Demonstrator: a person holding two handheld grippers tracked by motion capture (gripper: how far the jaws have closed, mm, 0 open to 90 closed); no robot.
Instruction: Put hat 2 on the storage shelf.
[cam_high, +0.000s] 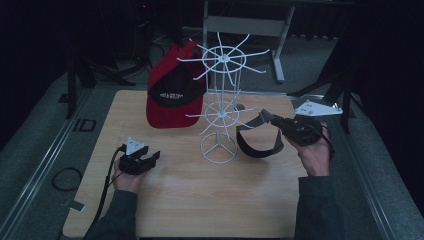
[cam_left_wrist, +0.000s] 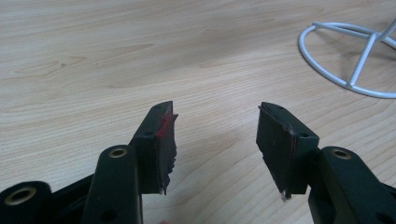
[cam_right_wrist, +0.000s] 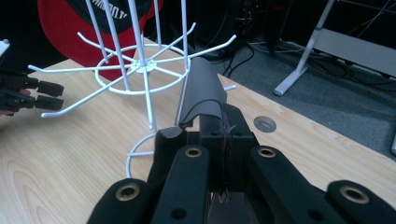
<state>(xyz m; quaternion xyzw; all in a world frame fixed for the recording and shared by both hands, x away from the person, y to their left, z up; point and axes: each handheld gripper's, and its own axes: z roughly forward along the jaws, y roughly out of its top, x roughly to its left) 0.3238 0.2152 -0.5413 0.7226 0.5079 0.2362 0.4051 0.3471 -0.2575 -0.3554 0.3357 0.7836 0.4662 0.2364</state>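
Observation:
A white wire rack (cam_high: 220, 100) stands at the middle of the wooden table (cam_high: 200, 195). A red and black cap (cam_high: 172, 95) hangs on its left side. My right gripper (cam_high: 272, 120) is to the right of the rack, shut on a black visor (cam_high: 252, 145) whose strap loops down toward the table. In the right gripper view the jaws (cam_right_wrist: 219, 123) pinch the visor's curved brim (cam_right_wrist: 201, 93) just in front of the rack (cam_right_wrist: 140, 65). My left gripper (cam_high: 154, 159) rests low at the table's left, open and holding nothing (cam_left_wrist: 215, 135), with the rack's ring base (cam_left_wrist: 348, 60) ahead on its right.
A round cable hole (cam_right_wrist: 265, 124) is in the table near the right gripper. A grey desk frame (cam_high: 245, 25) stands behind the table. A black cable loop (cam_high: 65, 177) lies on the floor at the left.

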